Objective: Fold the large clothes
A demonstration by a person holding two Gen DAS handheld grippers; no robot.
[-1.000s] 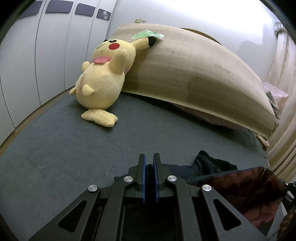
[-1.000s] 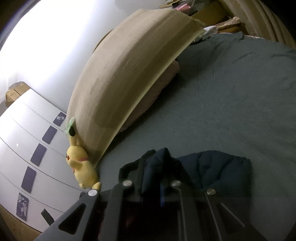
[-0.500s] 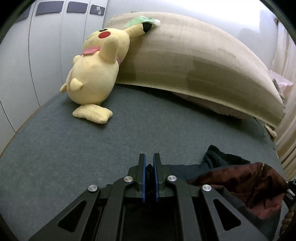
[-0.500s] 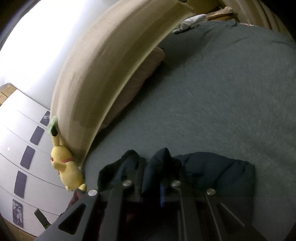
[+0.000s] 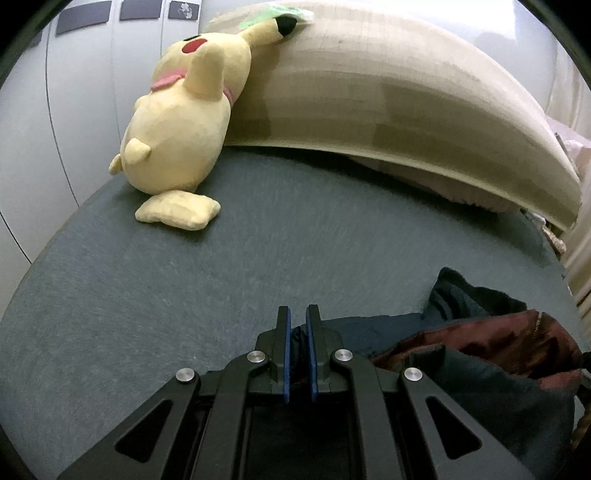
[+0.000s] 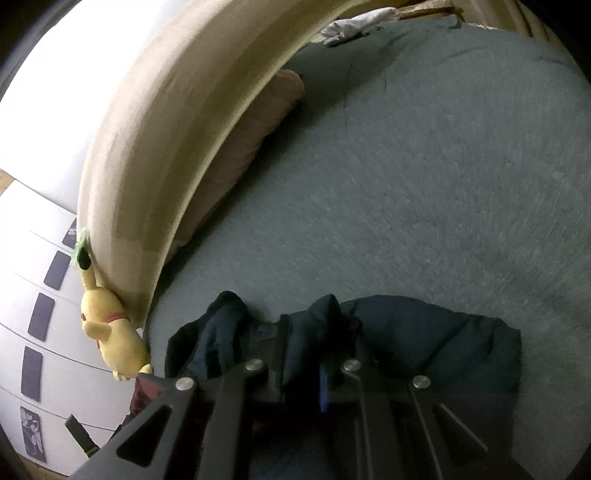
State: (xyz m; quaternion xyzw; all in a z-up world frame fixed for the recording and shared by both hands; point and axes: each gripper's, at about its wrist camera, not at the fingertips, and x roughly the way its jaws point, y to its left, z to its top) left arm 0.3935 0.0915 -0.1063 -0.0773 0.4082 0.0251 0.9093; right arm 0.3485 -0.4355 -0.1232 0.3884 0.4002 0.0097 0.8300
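On the far left of my left wrist view I see white wardrobe doors (image 5: pixel 74 122), then a yellow plush toy (image 5: pixel 177 133) sitting on the grey-green bed (image 5: pixel 258 258) and leaning back against the tan headboard (image 5: pixel 388 103), one ear touching its top edge. A pinkish pillow (image 5: pixel 443 181) lies tucked under the headboard's lower edge.

My left gripper (image 5: pixel 298 325) sits low over the bed. Its blue-lined jaws are nearly together, with a thin fold of the dark navy jacket (image 5: pixel 369 332) pinched between them. To the right the jacket is bunched up, its dark red lining (image 5: pixel 498 339) turned outward and a dark collar-like fold standing up behind it.

In my right wrist view the plush toy (image 6: pixel 110 336) and headboard (image 6: pixel 184 129) are at the left. My right gripper (image 6: pixel 314 332) is clenched on a raised peak of the jacket (image 6: pixel 424 332), which covers most of the jaws. The quilted cloth spreads right from there, flat on the bed (image 6: pixel 443 184). The long axis seems to run crosswise between my two grippers, roughly parallel to the headboard; I cannot tell which end is the hem. Pale cloth (image 6: pixel 354 26) lies at the bed's far edge.
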